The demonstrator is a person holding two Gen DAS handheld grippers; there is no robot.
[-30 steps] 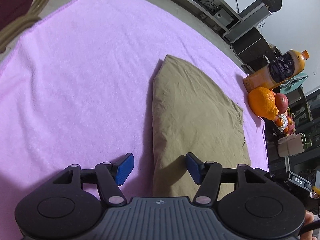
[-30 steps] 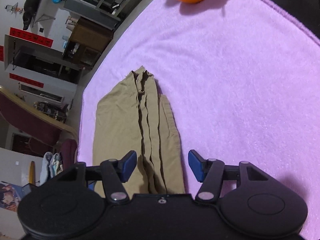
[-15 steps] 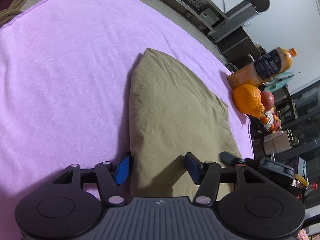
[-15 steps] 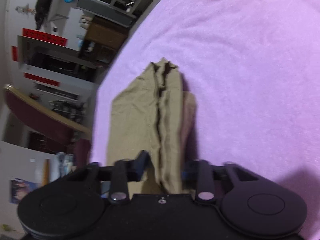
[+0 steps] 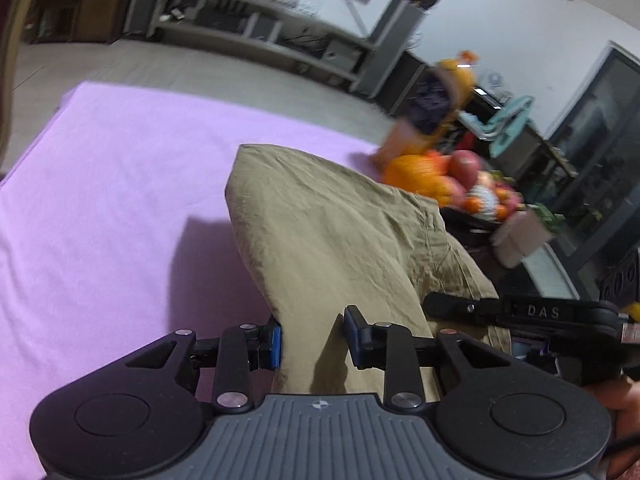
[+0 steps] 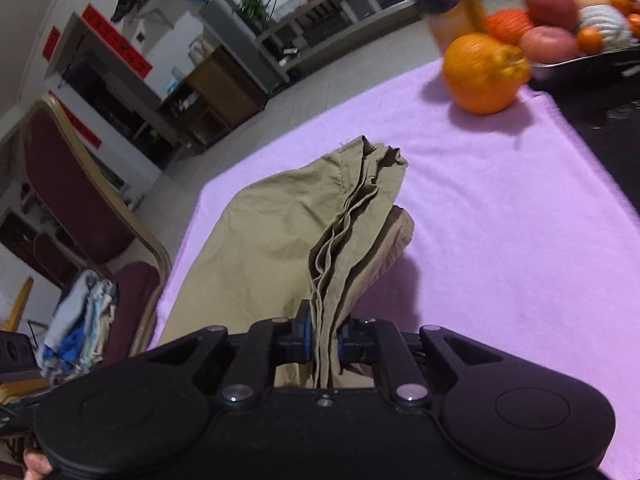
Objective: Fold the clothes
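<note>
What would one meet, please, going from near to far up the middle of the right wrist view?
Right gripper shut on the khaki garment → pink towel → large orange → juice bottle.

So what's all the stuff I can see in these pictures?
Folded khaki cloth garment: one, tan, on the pink towel, near end lifted.
Fluffy pink towel: one, pink, covering the table.
Big round orange: one, orange, towel's far corner.
Orange juice bottle: one, dark label, behind the orange.
Pile of small fruit: several, red and orange, beside the towel.
Maroon chair: one, beside the table.
Left gripper: black, blue pads, around the garment.
Right gripper: black, clamping the garment's edge.
</note>
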